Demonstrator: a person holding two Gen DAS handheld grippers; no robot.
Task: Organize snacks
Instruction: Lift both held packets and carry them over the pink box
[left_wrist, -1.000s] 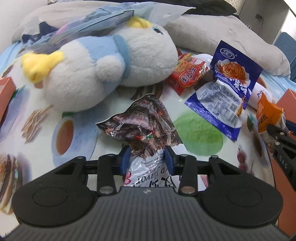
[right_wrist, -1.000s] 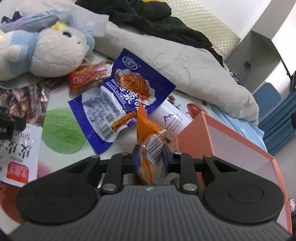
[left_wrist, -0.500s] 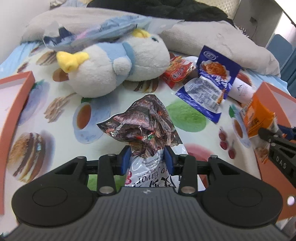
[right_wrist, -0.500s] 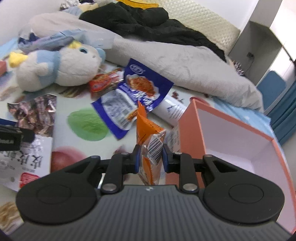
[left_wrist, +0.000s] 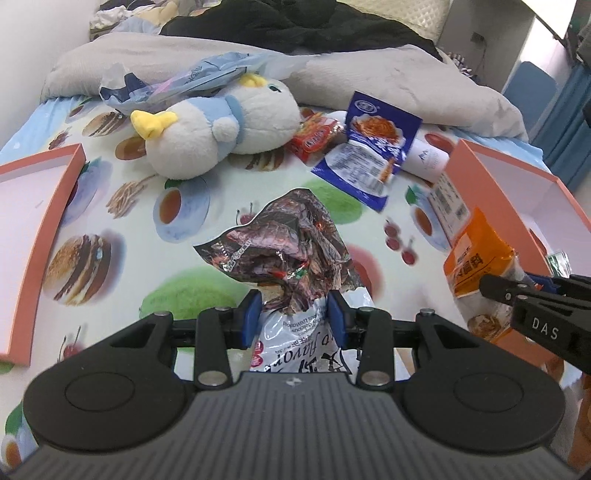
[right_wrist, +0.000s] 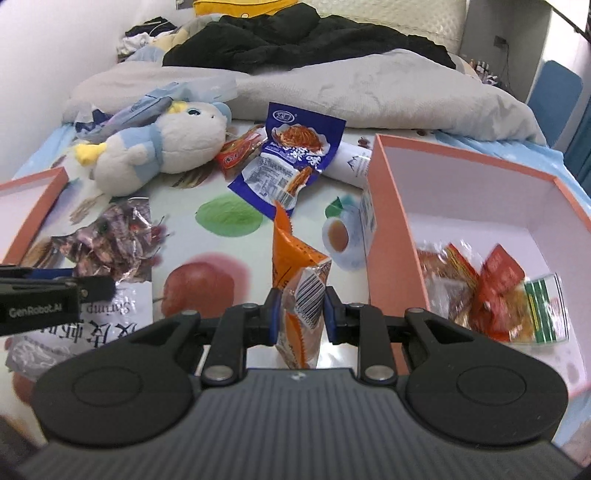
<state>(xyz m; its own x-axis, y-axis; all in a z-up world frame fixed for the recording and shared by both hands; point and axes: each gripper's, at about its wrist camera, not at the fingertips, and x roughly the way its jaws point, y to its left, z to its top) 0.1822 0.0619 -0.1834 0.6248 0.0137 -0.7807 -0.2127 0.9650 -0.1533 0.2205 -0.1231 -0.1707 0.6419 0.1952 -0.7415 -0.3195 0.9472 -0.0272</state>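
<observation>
Two pkts held: L gripper (left_wrist: 293, 314) shrimp bag (left_wrist: 284, 251); R gripper (right_wrist: 300, 314) orange pkt (right_wrist: 297, 273)

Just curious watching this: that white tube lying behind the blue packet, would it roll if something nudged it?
Probably: the white tube looks round and lies on its side. The blue snack packet overlaps it and the orange box sits close beside, so it likely wouldn't travel far.

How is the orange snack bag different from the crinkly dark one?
The orange snack bag is small, plump and bright, while the dark shrimp bag is bigger, flatter and crumpled. The orange bag is in the right tongs beside the pink box; the dark bag is in the left tongs. Both are pinched and lifted off the bed.
</observation>
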